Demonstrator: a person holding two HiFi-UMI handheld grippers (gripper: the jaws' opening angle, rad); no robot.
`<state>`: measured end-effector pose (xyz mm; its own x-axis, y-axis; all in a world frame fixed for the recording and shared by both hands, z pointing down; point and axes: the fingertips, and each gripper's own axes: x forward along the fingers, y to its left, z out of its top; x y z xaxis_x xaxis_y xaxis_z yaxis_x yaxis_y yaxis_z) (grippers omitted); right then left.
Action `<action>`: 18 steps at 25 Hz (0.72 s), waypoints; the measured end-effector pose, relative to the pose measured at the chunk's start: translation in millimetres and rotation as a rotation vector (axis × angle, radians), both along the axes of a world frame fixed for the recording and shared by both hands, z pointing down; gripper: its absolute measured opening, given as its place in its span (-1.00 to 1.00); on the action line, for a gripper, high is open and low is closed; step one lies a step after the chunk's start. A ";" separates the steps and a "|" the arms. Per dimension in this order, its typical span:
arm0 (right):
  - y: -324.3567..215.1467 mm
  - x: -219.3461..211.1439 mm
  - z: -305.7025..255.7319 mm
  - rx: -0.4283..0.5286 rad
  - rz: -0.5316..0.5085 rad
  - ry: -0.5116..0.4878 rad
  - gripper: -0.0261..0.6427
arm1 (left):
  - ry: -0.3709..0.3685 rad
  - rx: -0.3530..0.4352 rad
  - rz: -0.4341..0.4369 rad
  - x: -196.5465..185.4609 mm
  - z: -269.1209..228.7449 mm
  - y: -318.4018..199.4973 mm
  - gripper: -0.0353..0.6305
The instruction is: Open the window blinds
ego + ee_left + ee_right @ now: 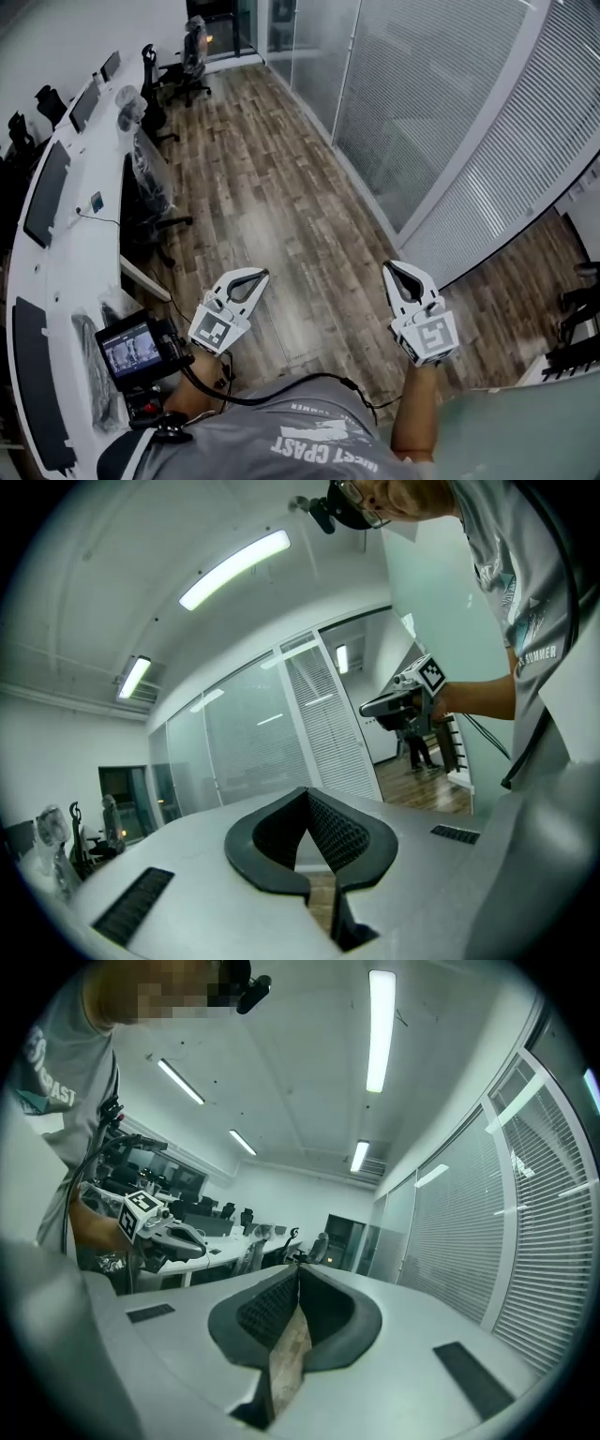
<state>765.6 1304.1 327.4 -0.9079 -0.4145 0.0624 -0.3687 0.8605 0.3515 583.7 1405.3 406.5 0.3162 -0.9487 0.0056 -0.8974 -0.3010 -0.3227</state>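
**Both grippers shut and empty, blinds off to the right**

The fingers (342, 834) of the left gripper (263, 274) are meeting at their tips with nothing between them; only the wooden floor (272, 206) is showing through the slit below. The right gripper (390, 266) is doing the same: its fingers (258, 1312) are touching at the tips and gripping nothing. Both grippers are pointing level, side by side but well apart, out over the floor in front of the person (309, 441). The window blinds (530, 155) are hanging down full length beyond the right gripper, along the right side of the head view, their slats running horizontally. Neither gripper is touching them. On the left, a long white desk (89, 244) is running down the room, with monitors (47, 192) on it and office chairs (150, 202) beside it.
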 end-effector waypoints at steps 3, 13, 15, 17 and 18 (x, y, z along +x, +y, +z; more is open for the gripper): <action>11.8 -9.5 2.7 0.006 0.011 -0.006 -0.91 | 0.032 0.013 -0.027 -24.6 4.5 11.8 -0.88; -26.5 -15.9 12.6 -0.011 0.066 0.022 -0.91 | 0.037 -0.019 -0.049 -56.4 17.2 -18.1 -0.88; -50.7 -19.4 20.2 -0.021 0.070 0.016 -0.91 | 0.021 -0.029 -0.047 -62.4 26.0 -35.1 -0.88; -81.6 -26.1 26.0 -0.031 0.071 0.005 -0.91 | 0.025 -0.041 -0.061 -73.3 31.8 -55.5 -0.88; -98.8 -29.4 28.3 -0.036 0.071 -0.002 -0.91 | 0.028 -0.047 -0.074 -79.6 32.3 -67.3 -0.88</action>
